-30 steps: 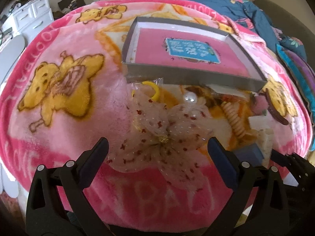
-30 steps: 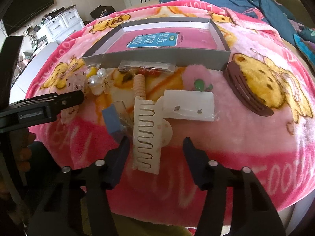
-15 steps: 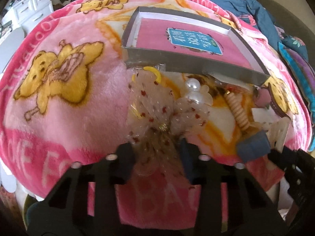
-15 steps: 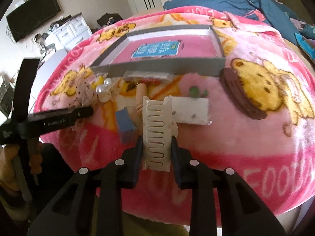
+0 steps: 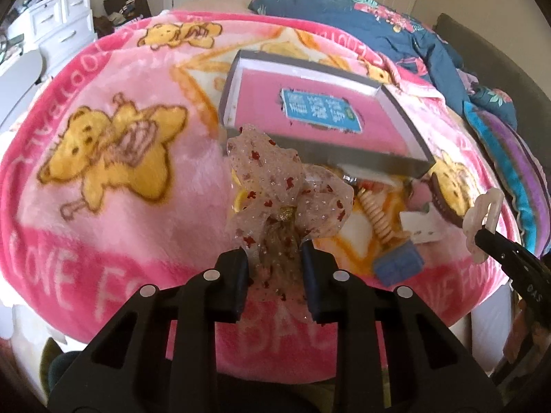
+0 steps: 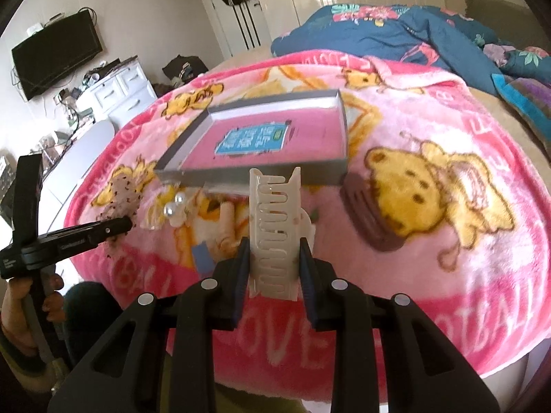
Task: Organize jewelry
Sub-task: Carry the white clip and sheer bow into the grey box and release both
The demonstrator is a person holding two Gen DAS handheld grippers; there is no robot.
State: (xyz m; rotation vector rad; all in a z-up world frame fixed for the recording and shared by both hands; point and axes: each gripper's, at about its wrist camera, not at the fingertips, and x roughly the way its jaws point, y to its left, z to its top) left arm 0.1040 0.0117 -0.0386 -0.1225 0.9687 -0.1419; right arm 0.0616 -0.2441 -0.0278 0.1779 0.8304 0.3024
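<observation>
The left gripper (image 5: 275,265) is clamped on the tail of a sheer spotted bow (image 5: 287,192) and the right gripper (image 6: 272,268) grips a cream claw clip (image 6: 275,237), both lifted clear of the pink blanket (image 5: 113,206) in front of the grey box (image 6: 339,168). The box tray looks empty, so nothing seems sorted yet; pearls (image 6: 174,204), a spiral tie (image 5: 377,216), a brown comb (image 6: 366,220) and a blue block (image 5: 397,265) are left outside it
</observation>
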